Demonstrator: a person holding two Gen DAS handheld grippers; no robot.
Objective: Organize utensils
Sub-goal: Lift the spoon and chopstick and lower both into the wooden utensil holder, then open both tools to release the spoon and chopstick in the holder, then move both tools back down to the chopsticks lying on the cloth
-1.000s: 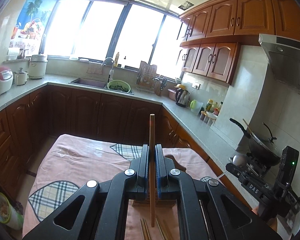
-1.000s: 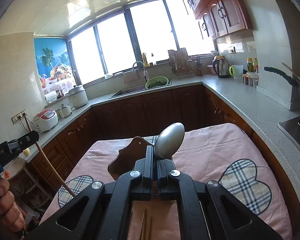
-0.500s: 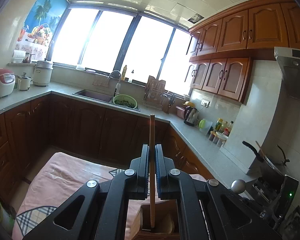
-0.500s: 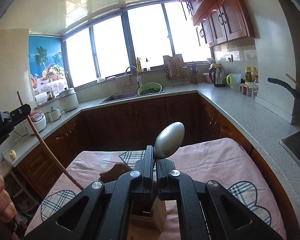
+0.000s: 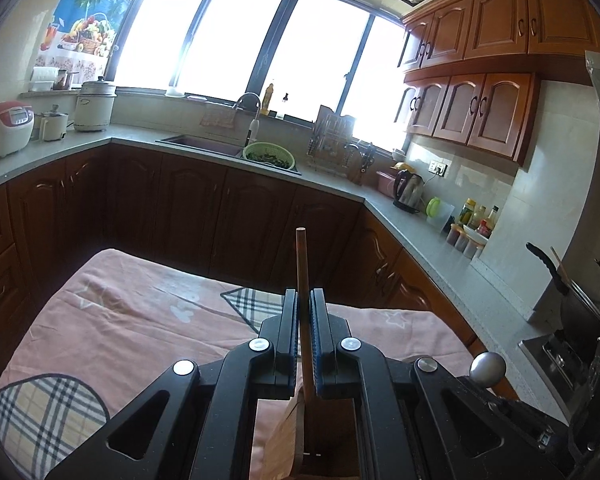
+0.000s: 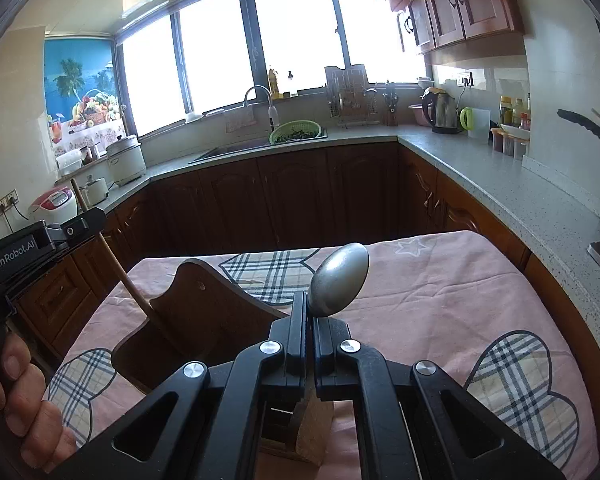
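Both utensils look ready to drop into the wooden holder (image 6: 204,320) on the table (image 6: 440,304). The left tool (image 5: 305,320) is clamped on an upright chopstick (image 5: 302,272), its lower end over the holder's opening at six o'clock. The right tool (image 6: 310,320) pinches a metal spoon (image 6: 340,280), bowl up. Next, I'd judge, lower each straight down, then release.

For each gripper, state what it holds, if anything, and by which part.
Left gripper: a wooden chopstick, clamped around mid-length. Right gripper: a metal spoon, clamped just below the bowl.
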